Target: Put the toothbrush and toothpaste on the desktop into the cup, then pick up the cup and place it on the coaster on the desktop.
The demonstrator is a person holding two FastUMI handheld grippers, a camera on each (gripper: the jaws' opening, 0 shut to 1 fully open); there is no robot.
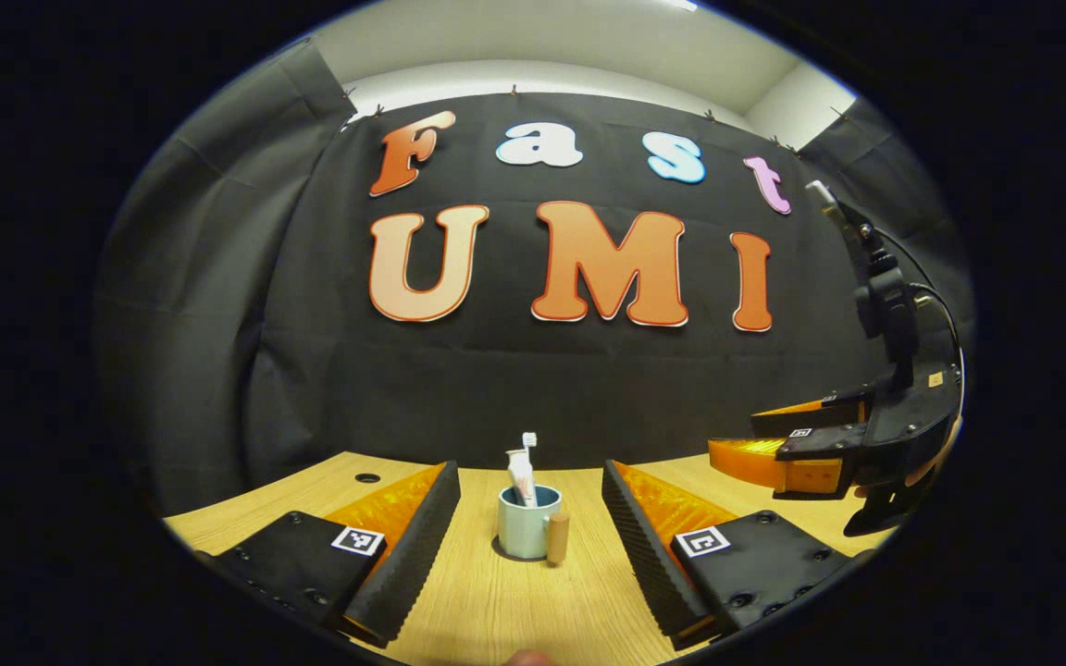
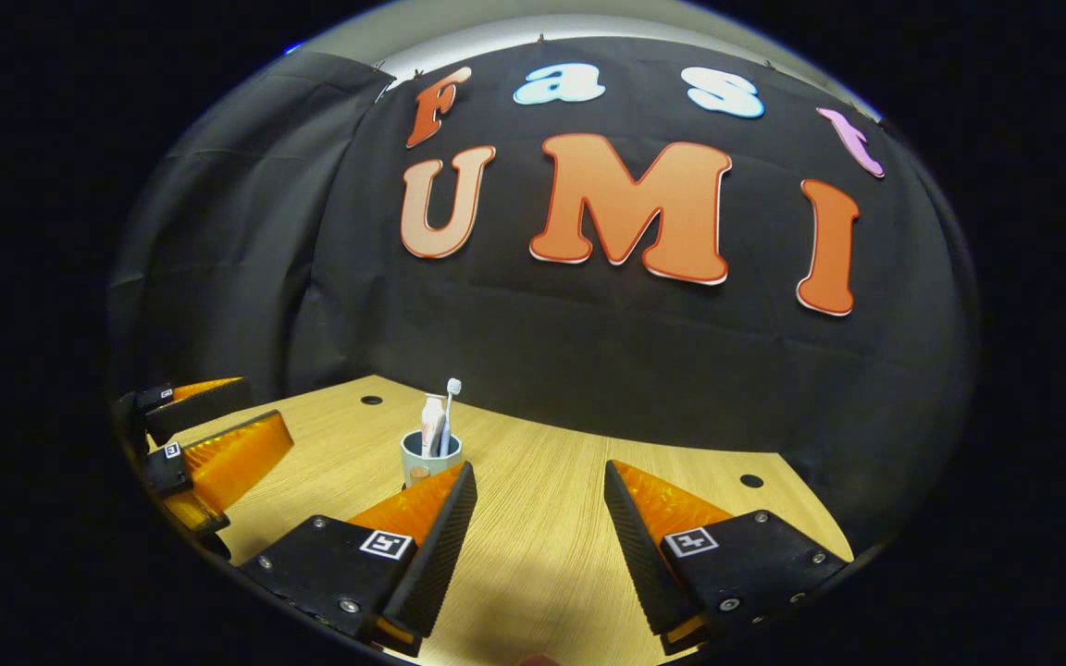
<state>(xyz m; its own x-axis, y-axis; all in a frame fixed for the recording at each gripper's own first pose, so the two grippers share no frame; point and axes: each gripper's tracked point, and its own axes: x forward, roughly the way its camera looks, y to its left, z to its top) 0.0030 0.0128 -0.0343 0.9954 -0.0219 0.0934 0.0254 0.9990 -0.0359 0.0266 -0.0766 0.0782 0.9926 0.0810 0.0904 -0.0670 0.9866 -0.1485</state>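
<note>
The left gripper (image 1: pixel 530 518) is held low over the worktop (image 1: pixel 496 610), its fingers (image 1: pixel 403 546) spread wide and grasping nothing. Between and just beyond them stands the cup (image 1: pixel 527 524), its handle (image 1: pixel 558 538) turned toward the right finger; the toothbrush (image 1: pixel 529 444) and toothpaste (image 1: pixel 520 476) are seen upright inside it. No coaster can be made out. The cup should be straddled squarely and kept upright when lifted. The right gripper (image 2: pixel 540 518) is likewise released, with the cup beyond its left finger.
</note>
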